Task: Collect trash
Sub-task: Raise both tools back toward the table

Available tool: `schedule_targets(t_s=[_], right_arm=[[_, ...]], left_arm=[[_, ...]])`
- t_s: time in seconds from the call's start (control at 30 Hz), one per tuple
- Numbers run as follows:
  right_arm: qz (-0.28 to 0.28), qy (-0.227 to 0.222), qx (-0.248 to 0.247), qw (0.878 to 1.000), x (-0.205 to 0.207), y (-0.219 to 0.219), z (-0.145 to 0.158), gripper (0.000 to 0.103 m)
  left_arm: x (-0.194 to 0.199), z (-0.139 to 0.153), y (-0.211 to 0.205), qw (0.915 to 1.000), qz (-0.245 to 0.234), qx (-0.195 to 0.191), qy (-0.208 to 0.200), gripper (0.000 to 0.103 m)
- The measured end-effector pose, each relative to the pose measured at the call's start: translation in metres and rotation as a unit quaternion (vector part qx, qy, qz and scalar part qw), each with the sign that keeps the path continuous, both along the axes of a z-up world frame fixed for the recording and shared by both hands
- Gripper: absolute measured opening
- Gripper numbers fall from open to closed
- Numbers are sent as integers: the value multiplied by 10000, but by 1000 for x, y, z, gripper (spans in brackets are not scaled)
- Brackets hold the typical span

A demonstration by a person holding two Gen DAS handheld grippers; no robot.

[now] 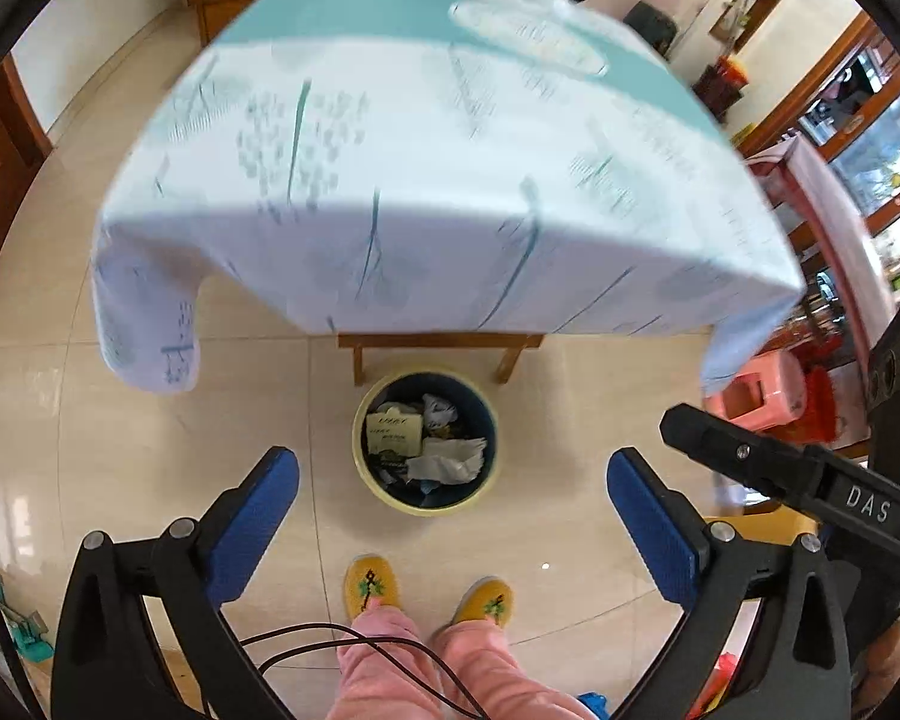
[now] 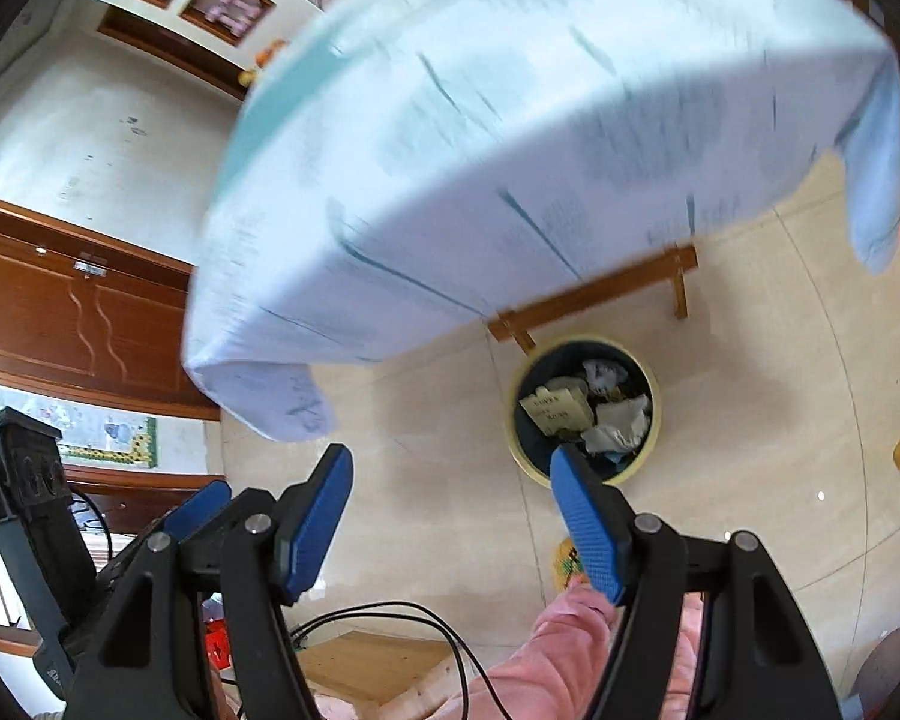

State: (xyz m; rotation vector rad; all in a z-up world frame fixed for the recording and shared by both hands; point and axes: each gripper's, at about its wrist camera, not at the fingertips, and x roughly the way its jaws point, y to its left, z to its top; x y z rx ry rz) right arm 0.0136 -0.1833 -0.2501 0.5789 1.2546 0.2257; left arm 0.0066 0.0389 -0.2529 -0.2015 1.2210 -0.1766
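A round yellow-rimmed trash bin stands on the tiled floor below the table's near edge. It holds crumpled white paper, a yellow printed packet and other scraps. The bin also shows in the right wrist view. My left gripper is open and empty, held above the bin. My right gripper is open and empty, a little left of the bin. The right gripper's black finger reaches into the left wrist view at the right. The left gripper's blue pad shows in the right wrist view.
A table with a white and teal cloth fills the upper view. A low wooden stool stands under it behind the bin. A pink plastic stool is at the right. My yellow slippers and pink trousers are below.
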Motion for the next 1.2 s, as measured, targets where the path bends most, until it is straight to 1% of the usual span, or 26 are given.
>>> schedule_targets(t_s=[0.07, 0.17, 0.27, 0.3, 0.33, 0.4, 0.43, 0.5, 0.53, 0.7, 0.8, 0.93, 1.03, 1.13, 1.2], right_arm=[[17, -199, -43, 9998, 1, 0, 26, 69], [30, -486, -71, 9988, 1, 1, 63, 69], [-3, -761, -100, 9970, 0, -1, 96, 69], [-31, -833, -107, 9965, 0, -1, 106, 69], [-80, -918, -119, 9957, 1, -1, 115, 69], [-165, -1052, -126, 9942, 3, -4, 133, 69], [-222, -1112, -159, 9934, 6, -3, 143, 69], [-328, -1205, -234, 9919, 13, -5, 160, 69], [-364, -1247, -246, 9912, 14, -6, 167, 69], [-572, -1650, -416, 9838, 34, -5, 204, 69], [-631, -1837, -575, 9793, 48, -6, 222, 69], [-560, -2005, -840, 9745, 74, -8, 238, 69], [-441, -2077, -947, 9726, 100, -11, 243, 69], [-229, -2174, -1077, 9698, 134, -16, 243, 69], [-37, -2253, -1126, 9677, 164, -21, 241, 69]], left_arm=[[0, 21, 0, 10000, -58, -33, -42, 102], [0, 54, 4, 9997, -102, -84, -209, 102], [4, 84, 9, 9995, -123, -135, -258, 102], [6, 96, 11, 9992, -135, -179, -339, 102], [6, 102, 13, 9988, -144, -200, -415, 102], [11, 126, 15, 9974, -201, -150, -675, 102], [12, 133, 16, 9969, -228, -136, -745, 102], [21, 154, 18, 9946, -312, -123, -979, 102], [24, 160, 19, 9940, -332, -111, -1039, 102], [50, 201, 23, 9872, -471, -87, -1522, 102], [66, 218, 23, 9841, -497, -84, -1706, 102], [91, 234, 21, 9800, -455, 9, -1936, 102], [116, 241, 17, 9786, -385, -30, -2020, 102], [145, 242, 10, 9788, -282, 34, -2030, 102], [168, 240, 1, 9792, -164, 145, -2016, 102]])
